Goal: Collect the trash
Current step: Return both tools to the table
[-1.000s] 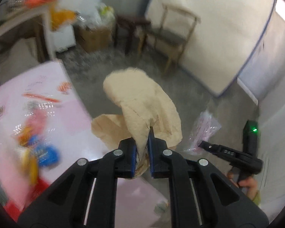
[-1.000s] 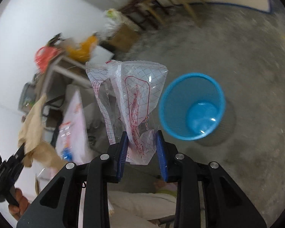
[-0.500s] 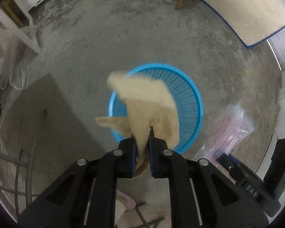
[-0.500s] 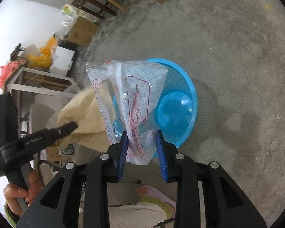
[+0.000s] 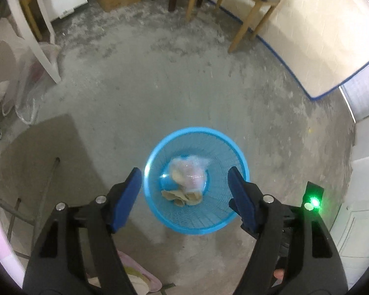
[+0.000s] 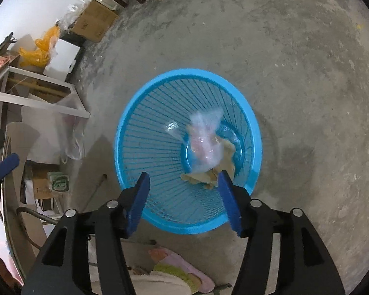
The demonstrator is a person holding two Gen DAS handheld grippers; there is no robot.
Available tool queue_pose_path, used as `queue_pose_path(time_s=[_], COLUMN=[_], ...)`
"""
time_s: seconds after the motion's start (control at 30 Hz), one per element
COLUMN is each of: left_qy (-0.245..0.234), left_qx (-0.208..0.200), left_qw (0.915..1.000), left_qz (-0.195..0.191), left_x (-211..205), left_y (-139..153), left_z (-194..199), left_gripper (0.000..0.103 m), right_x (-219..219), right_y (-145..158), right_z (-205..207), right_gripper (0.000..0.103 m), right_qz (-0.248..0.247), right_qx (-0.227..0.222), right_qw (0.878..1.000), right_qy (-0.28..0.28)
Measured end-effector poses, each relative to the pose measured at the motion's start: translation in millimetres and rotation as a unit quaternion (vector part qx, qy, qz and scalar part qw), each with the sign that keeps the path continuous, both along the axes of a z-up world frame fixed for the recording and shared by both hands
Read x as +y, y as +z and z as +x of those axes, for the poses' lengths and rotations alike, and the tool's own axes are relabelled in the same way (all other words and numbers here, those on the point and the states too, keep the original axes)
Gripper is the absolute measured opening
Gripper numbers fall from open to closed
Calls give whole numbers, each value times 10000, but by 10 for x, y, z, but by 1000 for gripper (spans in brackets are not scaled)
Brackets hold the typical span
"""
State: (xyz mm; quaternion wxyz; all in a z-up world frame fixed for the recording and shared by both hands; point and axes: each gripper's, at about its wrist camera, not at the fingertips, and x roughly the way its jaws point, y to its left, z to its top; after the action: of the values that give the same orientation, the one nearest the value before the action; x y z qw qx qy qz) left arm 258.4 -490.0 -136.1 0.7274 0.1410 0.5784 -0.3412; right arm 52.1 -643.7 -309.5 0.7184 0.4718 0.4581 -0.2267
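Both grippers, left (image 5: pixel 184 184) and right (image 6: pixel 183 186), have just opened, empty; bag (image 6: pixel 204 142) and paper (image 6: pixel 223 162) lie in the basket (image 6: pixel 125 127); lift straight up clear of its rim.

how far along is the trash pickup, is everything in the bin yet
Done: the tan paper and the clear plastic bag both lie inside the blue basket. In hand: nothing; the left hand-held gripper and right hand-held gripper have just been opening and stand open and empty above it. Left: other trash may remain out of view; these views cannot tell.

Left hand-held gripper (image 5: pixel 185 179), right hand-held gripper (image 6: pixel 183 184): black frames, blue pads, silver screws.
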Motion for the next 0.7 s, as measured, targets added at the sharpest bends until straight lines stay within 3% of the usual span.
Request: queue_pose_path(time_s=[0.2,0.37,0.53,0.7], left_qy=[20,-78,-66,153], left_qx=[-472,-909,-1446,-1951], left_qw=[9975,9893,9741,9589], left_qz=[-525,-1134,-1739,-2053], left_x=[294,782,1609,2535], left_y=[673,1439,2192,2574], left_z=[-217,-596,-1117,-1531], left_gripper=[69,73,81,83], right_x=[45,176,531,1088], right_y=[395,890,1495,2114], right_z=[-217,-432,-636,-740], right_gripper=[62,62,62,62], right_qz=[-482,-850,-1207,-1422], right_qx=[-335,-608,-1006,-1555], right_qw=[9983,9945,9875,9768], right_qy=[-62,51,152,369])
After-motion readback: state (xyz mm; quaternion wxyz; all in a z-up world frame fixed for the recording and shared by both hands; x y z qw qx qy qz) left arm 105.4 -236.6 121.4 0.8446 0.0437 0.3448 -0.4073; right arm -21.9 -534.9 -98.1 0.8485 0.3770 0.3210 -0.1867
